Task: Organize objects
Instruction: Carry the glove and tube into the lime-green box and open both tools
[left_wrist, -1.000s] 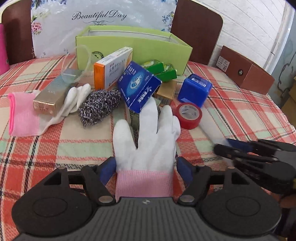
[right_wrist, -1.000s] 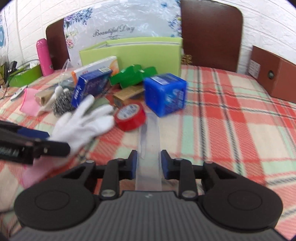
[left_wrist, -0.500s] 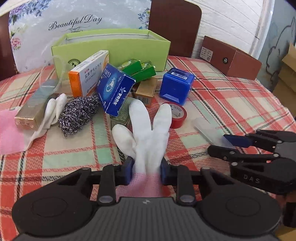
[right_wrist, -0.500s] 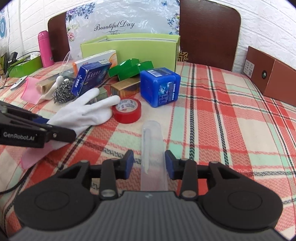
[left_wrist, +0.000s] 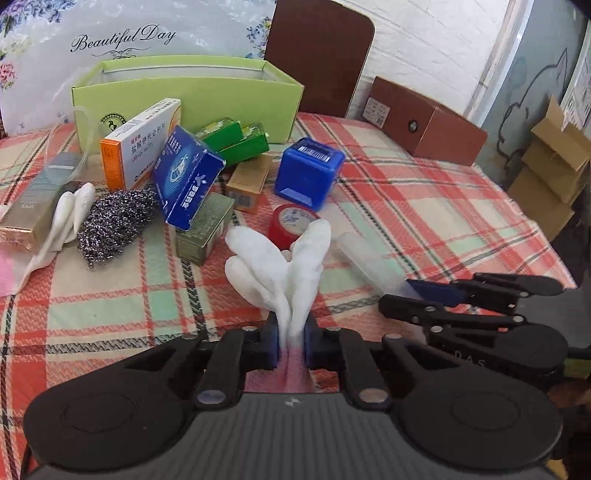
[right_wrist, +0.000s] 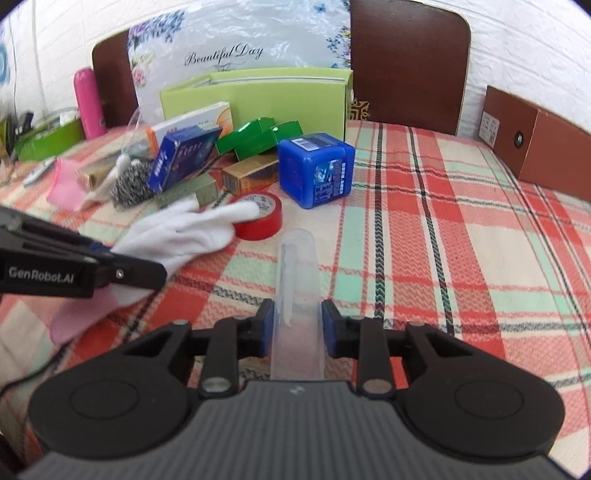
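Left gripper (left_wrist: 290, 341): jaws clamped on the pink cuff of a white fabric glove (left_wrist: 280, 266), the cloth bunched tight between the blue pads.
White fabric glove: its fingers fan out ahead of the jaws and reach the red tape roll (left_wrist: 291, 223); in the right wrist view the glove (right_wrist: 184, 232) lies to the left, one fingertip resting on the roll.
Right gripper (right_wrist: 297, 328): jaws part-way closed around a clear plastic tube (right_wrist: 295, 295); whether the pads press the tube, I cannot tell.
Clear plastic tube: lies on the worktop, pointing away from the right gripper toward the red tape roll (right_wrist: 260, 216).
Worktop (right_wrist: 443, 240): covered with a red, green and cream plaid cloth.
Far side: a light green open cardboard box (left_wrist: 184, 94) stands in front of a floral "Beautiful Day" bag (left_wrist: 122, 37).
Clutter near the box: an orange and white medicine carton (left_wrist: 138, 144), a dark blue carton (left_wrist: 184, 177) leaning on an olive-green small box (left_wrist: 205, 232), a steel wool scourer (left_wrist: 114, 221), and a blue plastic cube (left_wrist: 308, 171) just beyond the tape.
Far left: a second white glove (left_wrist: 59, 225) lies beside a gold rectangular box (left_wrist: 31, 206).
Right edge: a brown cardboard box (left_wrist: 424, 120) sits well apart from the clutter.
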